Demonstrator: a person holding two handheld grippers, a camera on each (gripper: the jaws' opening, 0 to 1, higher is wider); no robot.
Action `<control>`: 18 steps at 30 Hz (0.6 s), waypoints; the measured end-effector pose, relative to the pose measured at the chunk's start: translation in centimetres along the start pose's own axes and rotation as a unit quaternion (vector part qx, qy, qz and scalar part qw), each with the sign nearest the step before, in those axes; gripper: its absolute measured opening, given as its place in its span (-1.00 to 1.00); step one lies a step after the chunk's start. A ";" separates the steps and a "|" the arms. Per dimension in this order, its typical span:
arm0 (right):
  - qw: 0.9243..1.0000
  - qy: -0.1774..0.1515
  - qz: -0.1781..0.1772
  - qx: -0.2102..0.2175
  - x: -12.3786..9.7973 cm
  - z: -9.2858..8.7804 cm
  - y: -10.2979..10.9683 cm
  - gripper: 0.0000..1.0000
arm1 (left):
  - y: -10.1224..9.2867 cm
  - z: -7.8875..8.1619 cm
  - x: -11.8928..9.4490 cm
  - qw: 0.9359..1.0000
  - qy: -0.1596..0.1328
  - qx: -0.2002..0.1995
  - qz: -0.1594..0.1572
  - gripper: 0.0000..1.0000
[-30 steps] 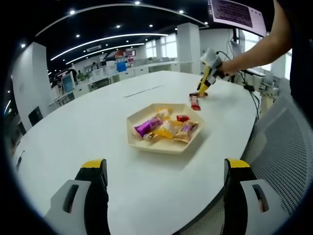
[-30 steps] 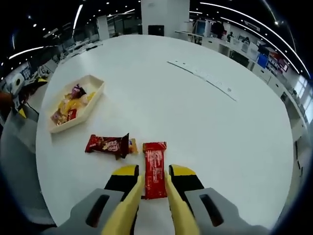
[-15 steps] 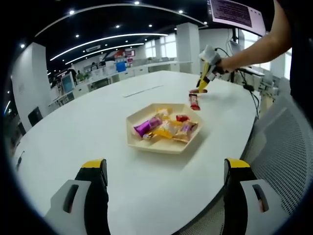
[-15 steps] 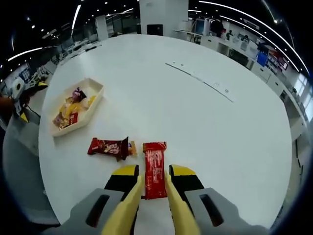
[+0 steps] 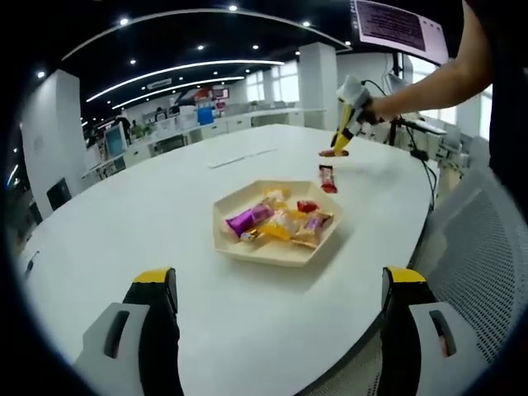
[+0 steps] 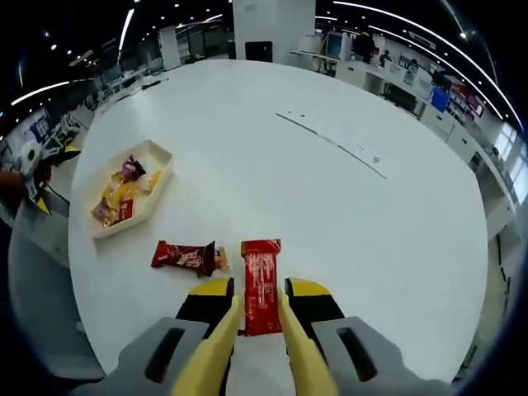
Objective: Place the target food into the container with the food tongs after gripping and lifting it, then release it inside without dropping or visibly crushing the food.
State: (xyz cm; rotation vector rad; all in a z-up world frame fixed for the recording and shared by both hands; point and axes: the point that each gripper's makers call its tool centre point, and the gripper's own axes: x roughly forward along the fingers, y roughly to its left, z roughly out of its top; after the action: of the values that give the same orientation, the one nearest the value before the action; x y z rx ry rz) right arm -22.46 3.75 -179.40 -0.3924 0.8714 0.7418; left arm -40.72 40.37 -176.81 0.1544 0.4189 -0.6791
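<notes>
— Left gripper view?
— Left gripper [image 5: 276, 330] jaws wide apart, low in frame; tray [image 5: 275, 252] of wrapped snacks mid-frame on the desk [image 5: 148, 223]. Right gripper [image 5: 345, 124], upper right, has risen; its load is too small to read.
— Right gripper view?
— Yellow tongs [image 6: 216, 355] clamp the red bar [image 6: 261, 285], lower centre; brown bar [image 6: 184, 256] lies left.

My left view looks low across the table [image 5: 124, 239] from its near edge. My right view looks steeply down from above the far side. Both share the tray [image 5: 276, 247] [image 6: 157, 177] of snacks.
</notes>
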 end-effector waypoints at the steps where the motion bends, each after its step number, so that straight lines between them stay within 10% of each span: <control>1: 1.000 0.000 -0.001 -0.001 0.0 0.1 0.0 -0.53 | 0.2 0.0 -0.1 1.000 0.001 0.007 0.003 0.99; 18: 1.000 -0.003 -0.019 -0.002 -1.1 1.0 -0.8 -0.53 | -0.2 0.2 -0.1 1.000 -0.005 0.006 -0.005 0.99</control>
State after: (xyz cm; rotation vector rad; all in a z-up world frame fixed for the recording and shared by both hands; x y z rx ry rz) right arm -21.80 3.38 -177.92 -0.4080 0.8549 0.7100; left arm -40.87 40.22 -176.55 0.1596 0.4056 -0.6912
